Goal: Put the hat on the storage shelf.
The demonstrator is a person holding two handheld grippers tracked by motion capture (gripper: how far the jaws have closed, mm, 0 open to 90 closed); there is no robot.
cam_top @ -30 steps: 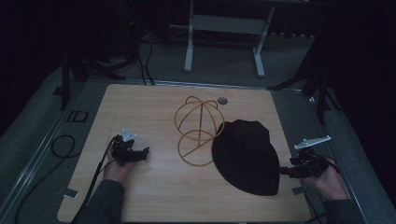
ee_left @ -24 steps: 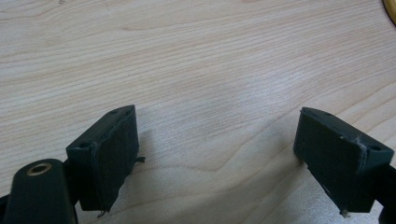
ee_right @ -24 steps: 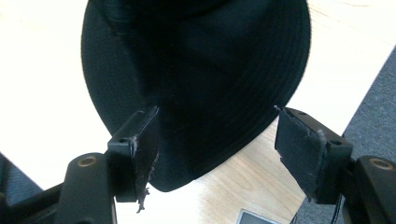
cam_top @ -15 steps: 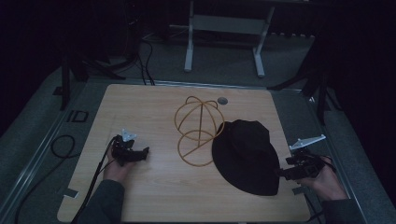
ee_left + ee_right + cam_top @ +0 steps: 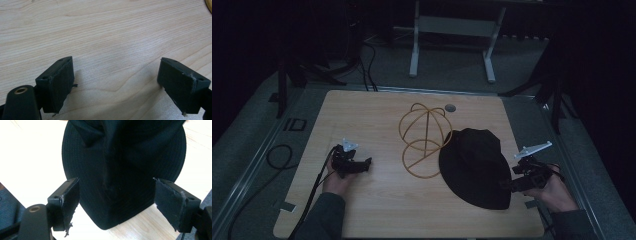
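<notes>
- A light wooden table [image 5: 377, 115] fills the middle of the high view, with dark floor and a grey metal stand [image 5: 451, 30] beyond its far edge at the top of the frame.
- A black hat [image 5: 474, 167] lies on the table right of centre, its brim reaching toward the lower right corner.
- Just left of the hat stands a yellow wire frame [image 5: 422, 137], a dome of thin hoops over a flat ring; the hat's upper left edge touches or overlaps it.
- A small round grey grommet [image 5: 450, 107] sits in the tabletop near the far edge, just above the frame.
- The left gripper [image 5: 362, 165] rests low on the table at the left of the frame, held in a hand [image 5: 334, 180] that comes in from the bottom edge, a black cable [image 5: 279, 160] trailing off to the left.
- In the left gripper view, its jaws stand wide apart over bare wood grain, with nothing between them.
- The right gripper [image 5: 509, 185] is at the lower right, its tips at the hat's right-hand edge, held in the other hand [image 5: 552, 192].
- In the right gripper view, the right gripper [image 5: 116, 205] has its jaws spread on either side of the hat's [image 5: 125, 170] rounded brim; the pads [image 5: 71, 202] look clear of the fabric, not yet pressing it.
</notes>
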